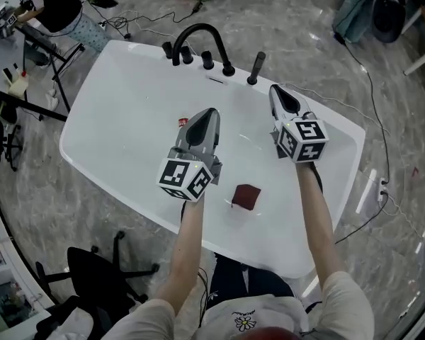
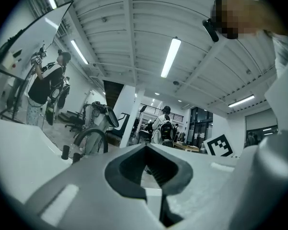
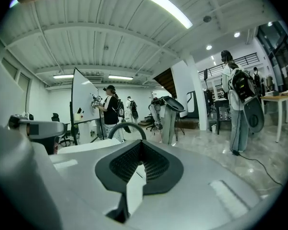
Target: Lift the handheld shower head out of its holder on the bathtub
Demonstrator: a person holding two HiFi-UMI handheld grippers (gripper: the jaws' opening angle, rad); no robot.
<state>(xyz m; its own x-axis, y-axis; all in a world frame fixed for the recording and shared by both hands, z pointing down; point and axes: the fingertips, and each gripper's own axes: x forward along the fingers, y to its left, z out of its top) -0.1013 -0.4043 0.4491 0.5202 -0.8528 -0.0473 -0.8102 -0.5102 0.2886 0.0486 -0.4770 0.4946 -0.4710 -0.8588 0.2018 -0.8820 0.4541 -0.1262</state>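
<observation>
With left gripper and right gripper both closed and empty, the slim, rigid, probably slick handheld shower head on the far rim of the bathtub wants a mid-stem grip.

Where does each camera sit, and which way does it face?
Head view: on the person's head, looking down on the bathtub; forearms, left gripper and right gripper show.
Left gripper view: on the left gripper, looking along its shut fingers toward the tap.
Right gripper view: on the right gripper, likewise.
All share the curved tap.
</observation>
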